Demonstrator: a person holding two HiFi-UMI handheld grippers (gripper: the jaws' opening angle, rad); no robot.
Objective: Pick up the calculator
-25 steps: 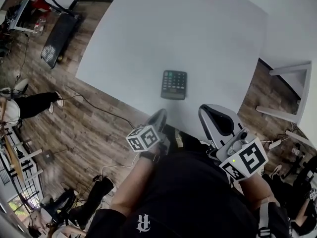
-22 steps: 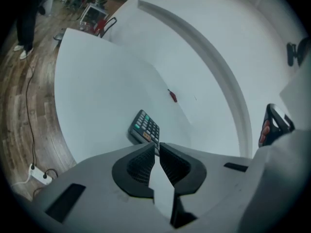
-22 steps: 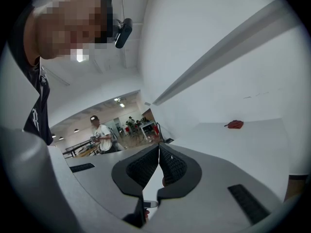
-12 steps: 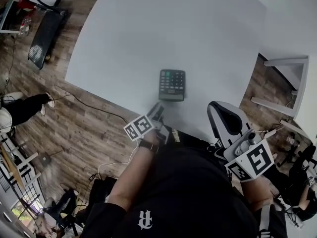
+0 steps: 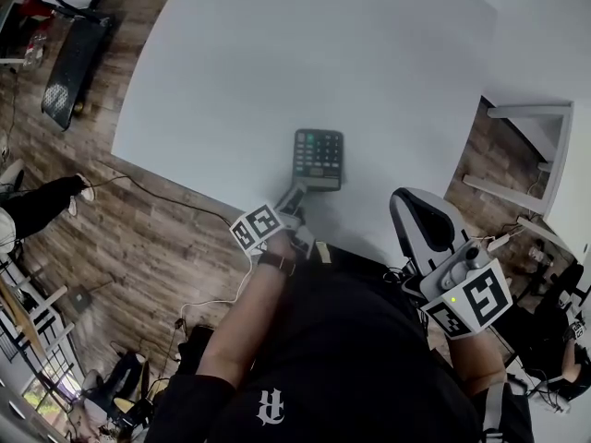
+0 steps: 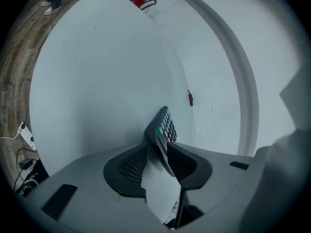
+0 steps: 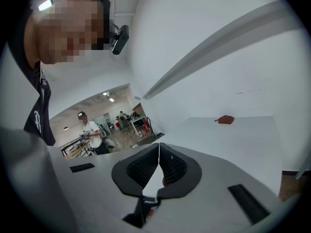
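The dark grey flat calculator with green keys point(image 5: 319, 158) lies on the white table point(image 5: 277, 53), near its front edge. The left hand-held gripper point(image 5: 295, 198) is opening its jaws, and the calculator's near edge stands between them. The right hand-held gripper point(image 7: 159, 148) has its jaws closed together on nothing, off the table's edge.

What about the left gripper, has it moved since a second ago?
Yes. The left gripper has come forward up to the calculator, whose near edge now sits between its opening jaws.
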